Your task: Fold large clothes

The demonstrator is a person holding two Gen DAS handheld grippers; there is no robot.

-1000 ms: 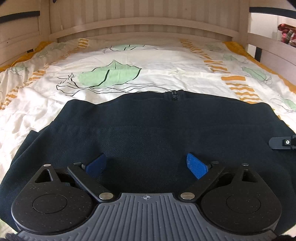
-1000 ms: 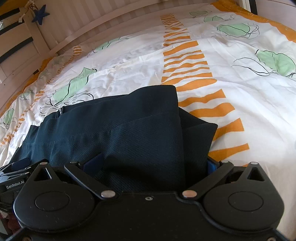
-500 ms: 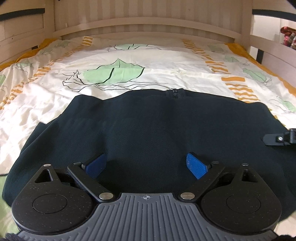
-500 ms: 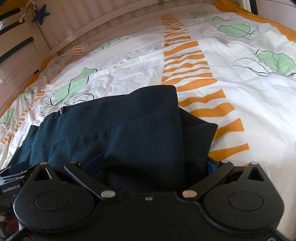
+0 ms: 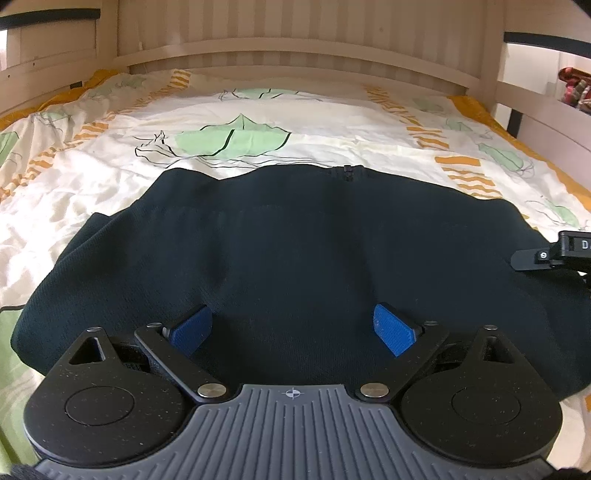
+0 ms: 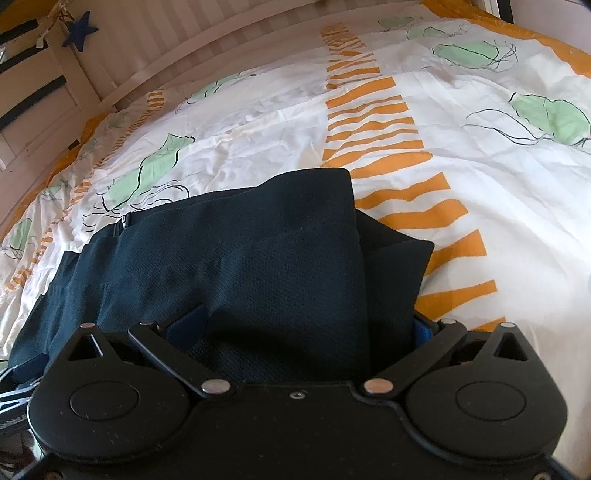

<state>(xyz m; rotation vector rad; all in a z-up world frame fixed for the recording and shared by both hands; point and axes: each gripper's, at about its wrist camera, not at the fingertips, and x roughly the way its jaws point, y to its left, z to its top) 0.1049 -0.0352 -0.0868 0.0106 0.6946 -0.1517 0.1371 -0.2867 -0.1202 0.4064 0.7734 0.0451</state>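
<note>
A dark navy garment (image 5: 314, 251) lies folded flat across the bed, its zipper end (image 5: 347, 171) on the far edge. My left gripper (image 5: 291, 328) hovers open over its near edge, with its blue pads (image 5: 393, 330) spread wide and nothing pinched between them. In the right wrist view the garment's right end (image 6: 288, 258) shows stacked folded layers. My right gripper (image 6: 304, 326) is open too, its fingers wide apart on either side of a bulge of the cloth. Part of the right gripper (image 5: 554, 254) shows at the garment's right edge in the left wrist view.
The quilt (image 5: 258, 118) is white with green leaf prints and orange stripes (image 6: 373, 122). A slatted wooden headboard (image 5: 295, 48) closes the far side, with bed rails left and right. A blue star (image 6: 79, 33) hangs on the frame.
The left wrist view has drawn back and tilted up, showing more headboard and the garment's left corner. The right gripper has held still.
</note>
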